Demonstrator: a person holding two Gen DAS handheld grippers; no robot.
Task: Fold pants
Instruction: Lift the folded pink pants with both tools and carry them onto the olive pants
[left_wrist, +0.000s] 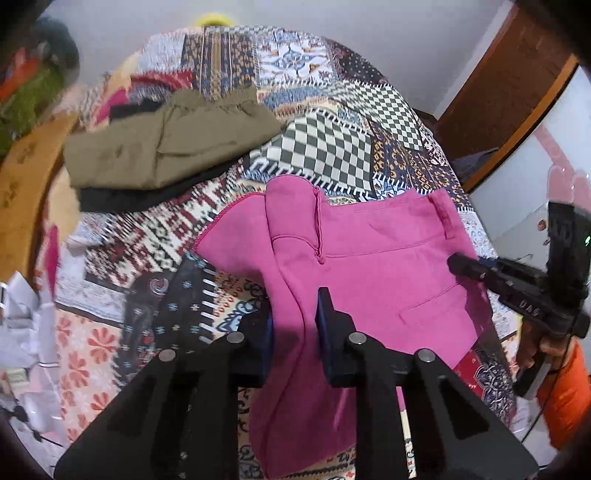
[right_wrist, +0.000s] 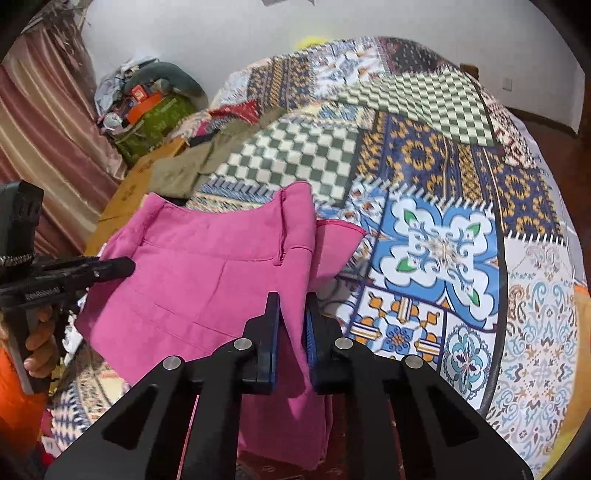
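The pink pants (left_wrist: 365, 258) lie mid-frame on a patterned bedspread (left_wrist: 325, 147), partly lifted. The left gripper (left_wrist: 295, 317) pinches a fold of them at the lower centre; the right gripper (right_wrist: 293, 325) likewise clamps their fabric between narrow fingers. Folded olive pants (left_wrist: 166, 147) sit upper left on a black garment (left_wrist: 140, 197).

Black two-finger left gripper (left_wrist: 295, 325) and right gripper (right_wrist: 291, 328), both with blue pads (right_wrist: 273, 332) and round silver pins (right_wrist: 243, 343). White lettering along the black bodies. Orange sleeve (left_wrist: 565, 391) at the handle.
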